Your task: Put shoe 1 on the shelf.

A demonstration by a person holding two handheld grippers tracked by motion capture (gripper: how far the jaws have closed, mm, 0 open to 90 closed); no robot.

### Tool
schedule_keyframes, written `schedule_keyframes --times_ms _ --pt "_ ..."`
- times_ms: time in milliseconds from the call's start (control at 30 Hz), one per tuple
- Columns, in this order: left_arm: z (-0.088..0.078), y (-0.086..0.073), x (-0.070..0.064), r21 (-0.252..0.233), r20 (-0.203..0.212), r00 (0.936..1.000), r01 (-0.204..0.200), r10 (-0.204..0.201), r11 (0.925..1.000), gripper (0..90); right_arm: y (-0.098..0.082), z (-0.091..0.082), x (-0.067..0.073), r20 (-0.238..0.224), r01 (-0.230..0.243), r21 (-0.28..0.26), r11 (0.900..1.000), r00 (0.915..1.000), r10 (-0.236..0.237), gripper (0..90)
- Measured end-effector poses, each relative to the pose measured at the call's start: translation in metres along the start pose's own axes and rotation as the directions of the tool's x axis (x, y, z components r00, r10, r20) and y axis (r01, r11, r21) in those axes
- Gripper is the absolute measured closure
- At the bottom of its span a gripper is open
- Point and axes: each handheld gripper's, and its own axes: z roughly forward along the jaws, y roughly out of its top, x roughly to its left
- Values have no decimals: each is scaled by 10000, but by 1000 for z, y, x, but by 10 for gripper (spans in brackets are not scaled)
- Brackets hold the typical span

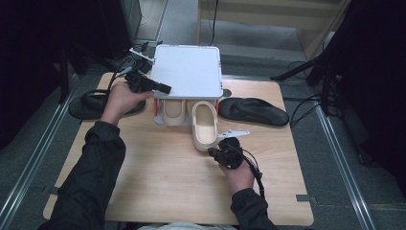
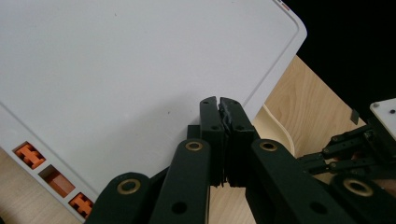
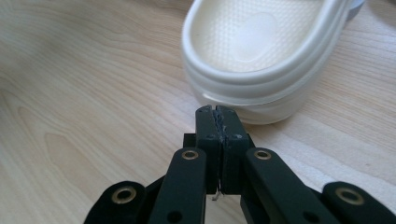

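Black sandal [image 1: 103, 104], left edge of frame: part hidden under hand.
Left gripper [image 1: 165, 88], upper left of centre: jaws clenched, empty, tip over rack [image 1: 189, 69] top.
Rack, upper centre: white shelf; cream clog [image 1: 174, 111] tucked beneath.
Second clog [image 1: 205, 125], centre: half out of rack, heel toward viewer. Likely light, foam-soft, slightly springy; best hold probably heel rim.
Right gripper [image 1: 213, 152], lower centre: jaws clenched, empty, just short of heel [image 3: 254, 100].
Black sandal [image 1: 253, 111], right of rack.
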Motion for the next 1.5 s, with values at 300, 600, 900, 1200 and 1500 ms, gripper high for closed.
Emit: schedule_keyframes --times_ms 300,600,900,1200,1500 --pt "0 0 0 49 -57 10000 -71 72 10000 889 8 7 -6 73 -17 -1 10000 10000 17 895" --pt "0 0 0 6 -41 10000 -22 22 10000 887 25 19 -12 16 -129 -171 9998 9999 129 899" --pt "0 0 -1 41 -35 10000 -54 55 10000 886 46 35 -17 72 -271 -137 9995 9996 272 900" --pt "0 1 -1 36 -27 10000 -56 56 10000 886 66 48 -17 353 -87 -38 10000 9993 88 892" --pt "0 1 -1 44 -38 10000 -77 77 10000 886 80 61 -19 476 -143 -85 9999 9988 147 893"
